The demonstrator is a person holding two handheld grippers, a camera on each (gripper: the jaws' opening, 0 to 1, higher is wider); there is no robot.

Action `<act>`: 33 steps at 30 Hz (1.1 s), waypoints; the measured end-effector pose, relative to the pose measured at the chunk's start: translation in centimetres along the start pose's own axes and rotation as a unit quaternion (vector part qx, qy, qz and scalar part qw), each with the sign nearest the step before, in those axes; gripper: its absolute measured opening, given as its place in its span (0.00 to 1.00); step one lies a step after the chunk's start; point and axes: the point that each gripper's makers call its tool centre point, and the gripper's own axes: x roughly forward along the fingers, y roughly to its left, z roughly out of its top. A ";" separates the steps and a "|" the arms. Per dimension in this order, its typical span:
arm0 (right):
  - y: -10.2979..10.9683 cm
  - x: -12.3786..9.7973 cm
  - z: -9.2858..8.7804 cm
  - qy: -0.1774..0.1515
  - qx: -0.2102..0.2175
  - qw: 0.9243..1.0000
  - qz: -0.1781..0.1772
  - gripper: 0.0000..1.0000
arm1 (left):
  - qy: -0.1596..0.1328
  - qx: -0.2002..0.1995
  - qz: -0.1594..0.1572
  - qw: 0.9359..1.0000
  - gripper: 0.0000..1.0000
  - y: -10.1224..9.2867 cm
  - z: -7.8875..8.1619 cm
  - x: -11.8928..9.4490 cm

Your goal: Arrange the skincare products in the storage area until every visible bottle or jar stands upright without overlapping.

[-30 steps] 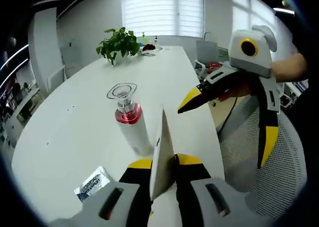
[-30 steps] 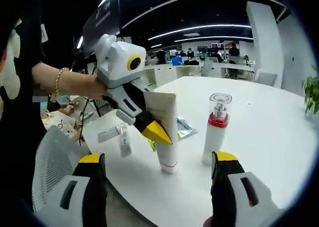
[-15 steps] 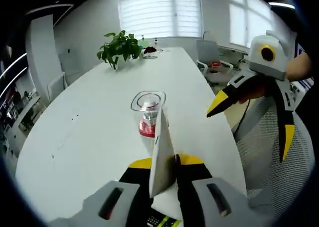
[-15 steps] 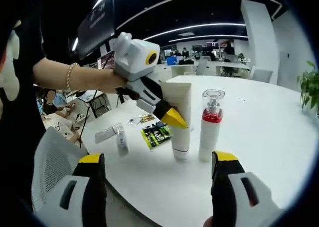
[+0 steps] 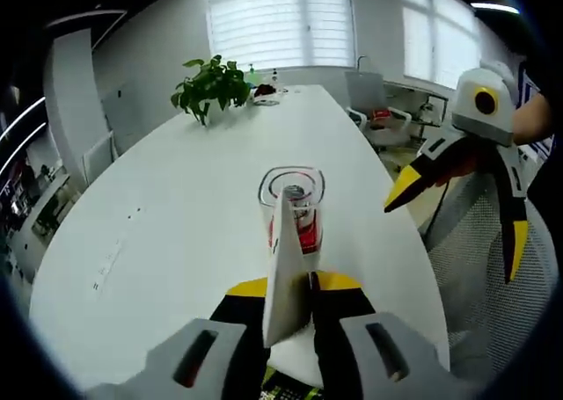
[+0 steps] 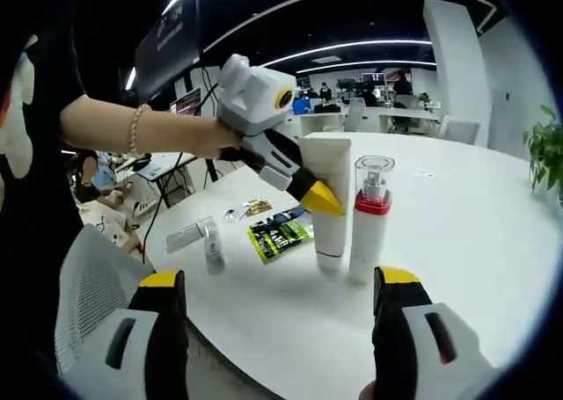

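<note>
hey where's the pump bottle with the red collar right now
In the right gripper view the pump bottle stands upright on the white table, right beside the white tube held by the left tool. In the left gripper view it is just behind that tube.

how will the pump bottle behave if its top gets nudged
The pump bottle is tall on a narrow base, so it would likely tip rather than slide. It stands very near the tube, which may catch it. Round, it would probably roll once down.

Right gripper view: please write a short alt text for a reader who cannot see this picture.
The left gripper, held in a person's hand, grips a white tube standing cap-down on a white table, close beside a pump bottle with a red collar. The right gripper waits open in the foreground; sachets lie to the left.
</note>
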 end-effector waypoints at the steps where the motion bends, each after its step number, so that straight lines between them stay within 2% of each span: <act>1: 0.0 0.0 0.0 0.000 0.000 1.000 0.000 0.87 | 0.000 0.001 0.000 1.000 0.16 0.1 0.0 0.0; 8: 0.0 0.0 0.0 0.000 0.000 1.000 0.000 0.87 | -0.004 -0.010 0.000 1.000 0.17 0.1 0.0 0.1; 13: 0.0 0.0 0.1 -0.001 0.000 1.000 -0.001 0.87 | -0.014 -0.018 0.006 1.000 0.26 0.2 0.2 0.1; 20: -0.1 0.0 0.1 0.000 -0.001 1.000 -0.001 0.87 | -0.013 -0.019 0.010 1.000 0.31 0.3 0.1 -0.4; 24: 0.0 0.0 0.0 0.000 -0.002 1.000 0.000 0.88 | -0.016 -0.024 0.017 0.999 0.36 0.1 0.0 -1.1; 33: 0.5 0.1 0.2 0.002 -0.009 1.000 0.010 0.88 | -0.019 -0.060 0.049 0.997 0.51 0.5 -1.5 -3.2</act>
